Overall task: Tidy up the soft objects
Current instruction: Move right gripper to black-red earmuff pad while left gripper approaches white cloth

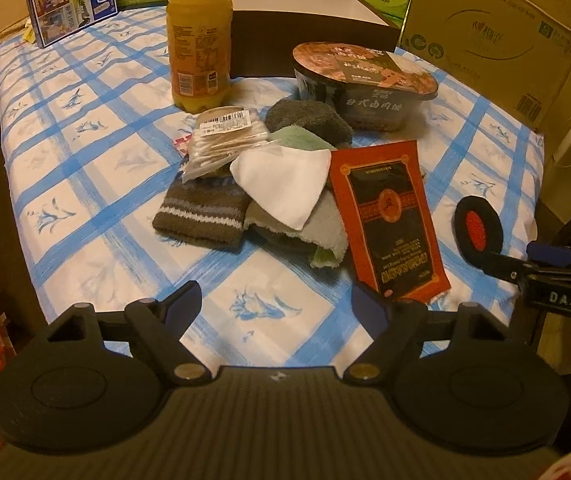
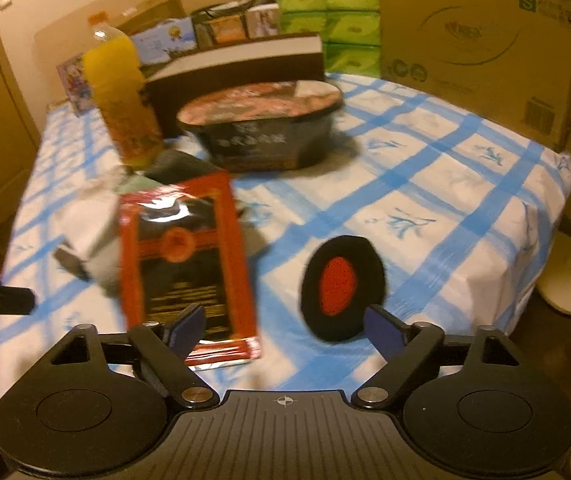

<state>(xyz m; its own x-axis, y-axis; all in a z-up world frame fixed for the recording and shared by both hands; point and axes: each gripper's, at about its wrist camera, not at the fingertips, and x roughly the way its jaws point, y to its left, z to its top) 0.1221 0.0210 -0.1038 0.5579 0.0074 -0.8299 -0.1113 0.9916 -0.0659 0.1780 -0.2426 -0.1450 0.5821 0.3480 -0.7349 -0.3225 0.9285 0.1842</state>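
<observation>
Beside the red packet (image 1: 389,220), on its left in the left wrist view, lies the heap of soft things: a white cloth (image 1: 285,184) on top, a grey-green towel (image 1: 321,236) under it, a striped brown sock (image 1: 201,208) at the heap's left edge, and a dark fleecy piece (image 1: 309,120) behind, toward the noodle bowl (image 1: 365,88). A bag of cotton swabs (image 1: 225,140) rests on the sock's far end. To the packet's right, apart from it, sits a round black and red pad (image 2: 343,286).

All of these look light and limp; they will likely fold and drag rather than lift flat, so a pinch on a free corner or a bunched edge should serve best. The white cloth's near corner looks easiest to take.

The left gripper (image 1: 277,308) stands open over bare tablecloth (image 1: 85,152), short of the heap. The right gripper (image 2: 285,328) is open too, holding nothing, with the pad just beyond its right finger.
</observation>
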